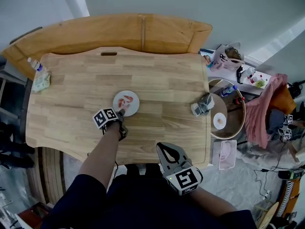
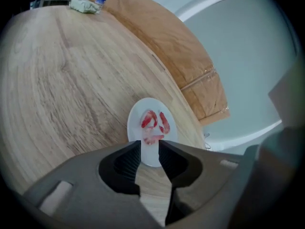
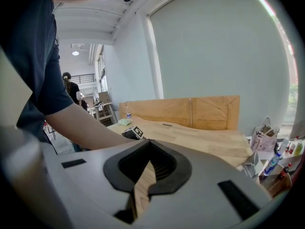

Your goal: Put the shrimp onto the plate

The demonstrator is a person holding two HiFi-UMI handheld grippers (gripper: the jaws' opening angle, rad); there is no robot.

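Shrimp (image 2: 153,125), three red pieces, lie together on the white plate (image 2: 136,128) near the middle of the desk (image 1: 162,89). Judged from that, the placing looks done, and what is left is to draw clear.

The left gripper (image 2: 149,149) hangs low at the plate's near rim. Its fingers (image 2: 126,162) are spread a little, with nothing between them; only the plate's edge and bare wood show through the gap. The right gripper (image 1: 167,151) is held back over the desk's near edge, close to the person's body, well apart from the plate. Its fingers (image 3: 164,168) are pressed together on nothing.

The risk sits with the left gripper. Its tips are just beside the rim, and the nearest shrimp piece lies close behind it. A forward drift would likely shove the light plate across the smooth wood. A downward press on the rim could tip the plate and spill the pieces. If the fingers pinch together here, they could catch the rim or that near piece and drag it off during the pull-back. A lift straight up and back, with the fingers left apart, seems safest.
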